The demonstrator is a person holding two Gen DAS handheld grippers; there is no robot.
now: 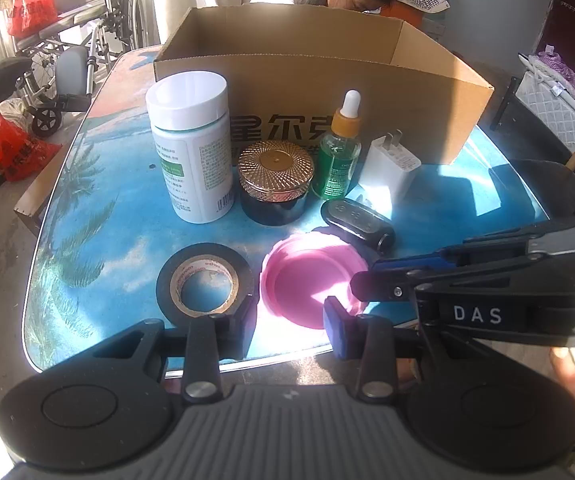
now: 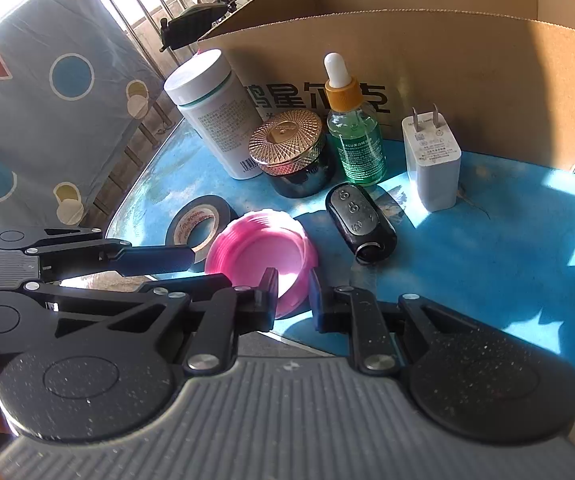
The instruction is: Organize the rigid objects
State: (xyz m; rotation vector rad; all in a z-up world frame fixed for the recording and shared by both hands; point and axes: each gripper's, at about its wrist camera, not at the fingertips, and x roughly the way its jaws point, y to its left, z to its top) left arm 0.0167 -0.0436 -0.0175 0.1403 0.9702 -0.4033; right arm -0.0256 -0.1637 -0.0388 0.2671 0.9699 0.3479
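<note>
A white bottle (image 1: 189, 148), a gold-lidded jar (image 1: 274, 182), a green dropper bottle (image 1: 339, 152) and a white plug (image 1: 391, 164) are lined up before an open cardboard box (image 1: 319, 80); black tape (image 1: 203, 284), a pink lid (image 1: 307, 280) and a key fob (image 1: 357, 222) are laid nearer on the blue table (image 1: 467, 208). The left gripper (image 1: 289, 320) is held a little apart with nothing in it, and the right gripper (image 2: 293, 300) is squeezed together, also with nothing in it

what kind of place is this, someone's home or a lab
Most likely a lived-in home, perhaps a sunlit room or enclosed balcony. A folded wheelchair and red plastic bags sit beside the table, a patterned sheet hangs nearby, and household bits wait before a cardboard box.
</note>
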